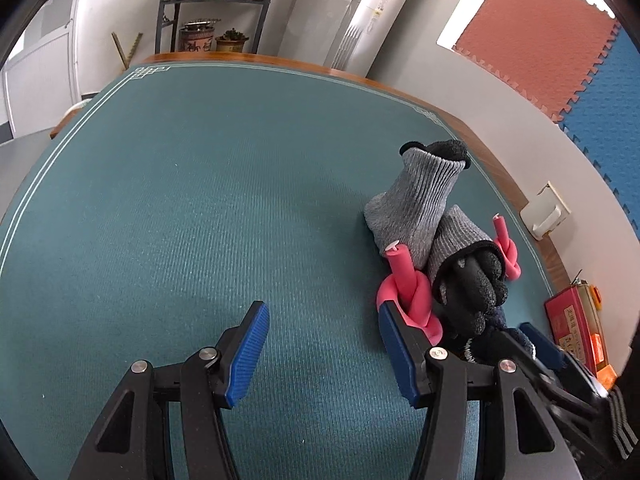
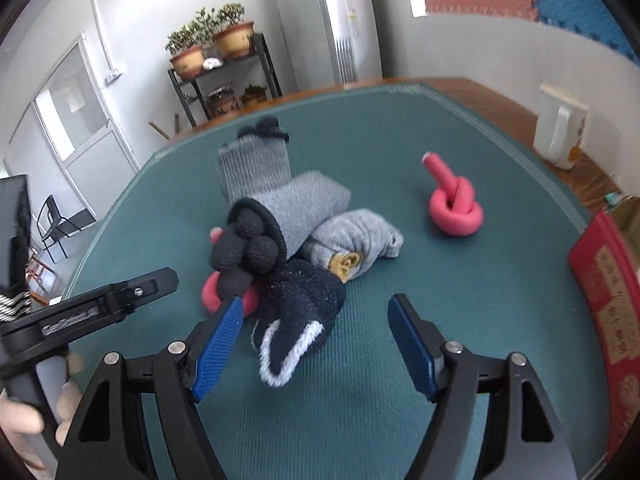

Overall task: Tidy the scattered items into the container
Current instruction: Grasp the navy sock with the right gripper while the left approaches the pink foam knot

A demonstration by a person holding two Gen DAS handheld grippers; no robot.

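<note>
Early in the tidying, by the look of it, with nothing yet lifted and the pile on the green table mat (image 2: 500, 300) untouched. Right gripper (image 2: 316, 344) spread wide, empty, low over the mat with the navy fuzzy sock (image 2: 298, 316) lying between its blue pads (image 2: 218, 348), touching neither so far as can be told. Left gripper (image 1: 324, 348) likewise agape and holding nothing, its right pad just beside the nearer pink knotted foam roller (image 1: 412, 300), possibly brushing it. Likely step in hand: picking the navy sock. Next move: lowering a little, closing on the sock's thick middle, lifting clear without dragging the glove bundle that rests against it, then carrying toward the red box (image 2: 612, 320) at the mat's right edge, probably the container, though its opening is out of view. Counted: two pink knotted foam rollers, the second (image 2: 454, 204) standing well apart from the pile; two grey work gloves with black fingertips, rolled (image 2: 288, 204) and leaning on each other; one navy sock; one pale grey rolled sock (image 2: 360, 236) with a yellow patch. Six loose items in all.
</note>
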